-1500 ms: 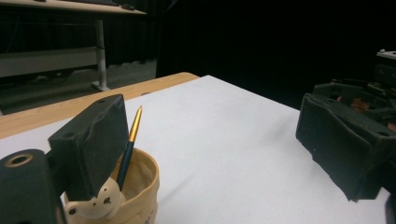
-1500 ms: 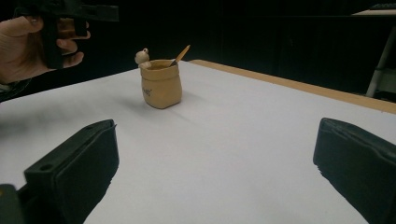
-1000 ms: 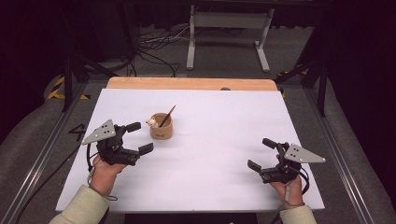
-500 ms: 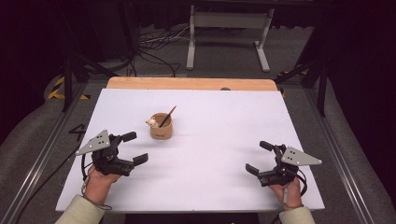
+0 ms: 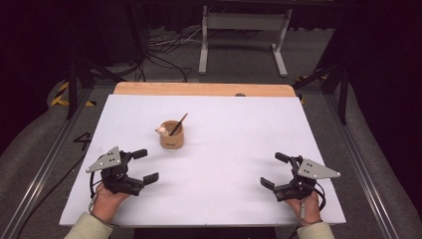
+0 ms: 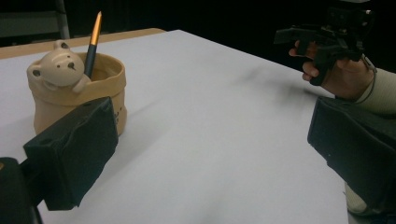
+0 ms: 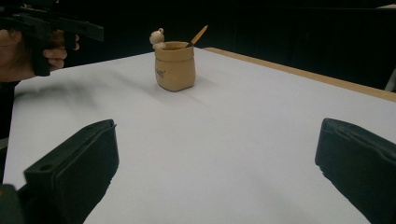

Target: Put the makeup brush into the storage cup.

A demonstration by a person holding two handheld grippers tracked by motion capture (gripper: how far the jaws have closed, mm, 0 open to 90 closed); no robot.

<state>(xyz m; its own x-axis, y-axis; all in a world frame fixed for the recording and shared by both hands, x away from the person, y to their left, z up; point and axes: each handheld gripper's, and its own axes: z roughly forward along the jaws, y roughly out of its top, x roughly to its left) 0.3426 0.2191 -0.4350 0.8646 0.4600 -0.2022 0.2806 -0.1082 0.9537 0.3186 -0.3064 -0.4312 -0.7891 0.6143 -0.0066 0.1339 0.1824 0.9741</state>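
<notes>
high view: bear cup and two idle grippers

tan bear cup (image 5: 172,135) stands upright on the white table (image 5: 239,124), a pen (image 5: 178,124) leaning inside. left gripper (image 5: 141,166) nearby, right gripper (image 5: 274,170) well apart; both gape wide, holding nothing.

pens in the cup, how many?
1. A single pen leans in the bear cup, left of the table's centre. The cup's inside is partly hidden, so shorter ones could be missed.

Bare white sheet (image 5: 239,149) between both grippers; sole obstacle, bear pot (image 5: 172,134).
</notes>
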